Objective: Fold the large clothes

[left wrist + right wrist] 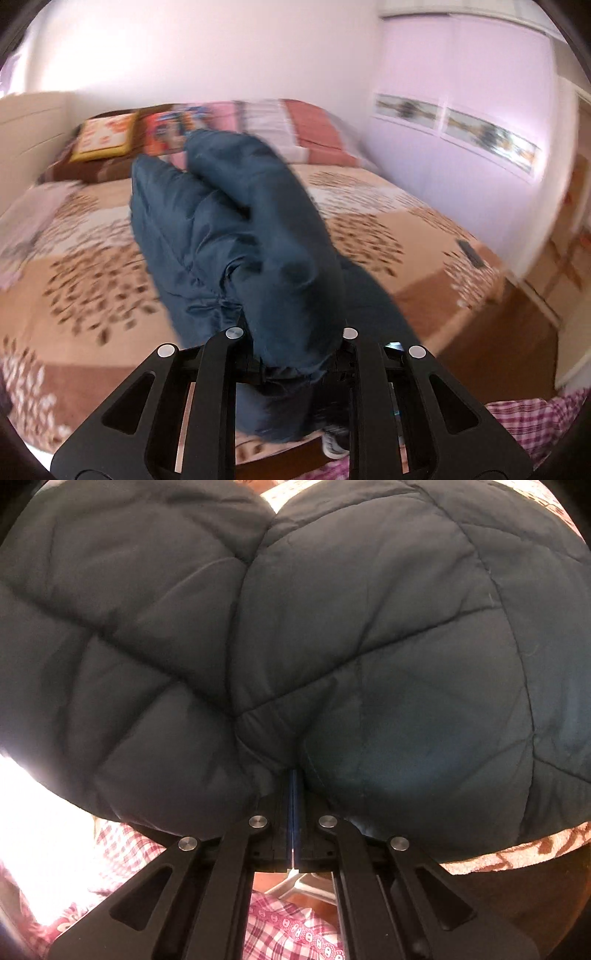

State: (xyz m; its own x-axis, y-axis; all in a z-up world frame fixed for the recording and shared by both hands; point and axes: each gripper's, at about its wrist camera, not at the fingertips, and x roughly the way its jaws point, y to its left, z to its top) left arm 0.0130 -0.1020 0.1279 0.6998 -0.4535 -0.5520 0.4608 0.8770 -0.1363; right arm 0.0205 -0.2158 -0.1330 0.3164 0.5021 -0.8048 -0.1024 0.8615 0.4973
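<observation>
A dark blue quilted puffer jacket hangs lifted above the bed in the left wrist view and fills most of the right wrist view. My left gripper is shut on a bunched part of the jacket, and the fabric hides its fingertips. My right gripper is shut on a fold of the same jacket, with the padding bulging on both sides of the closed jaws.
The bed has a tan and brown leaf-patterned cover, with pillows at the headboard. A small dark object lies near the bed's right edge. A white wardrobe stands to the right. Pink checked cloth shows below the grippers.
</observation>
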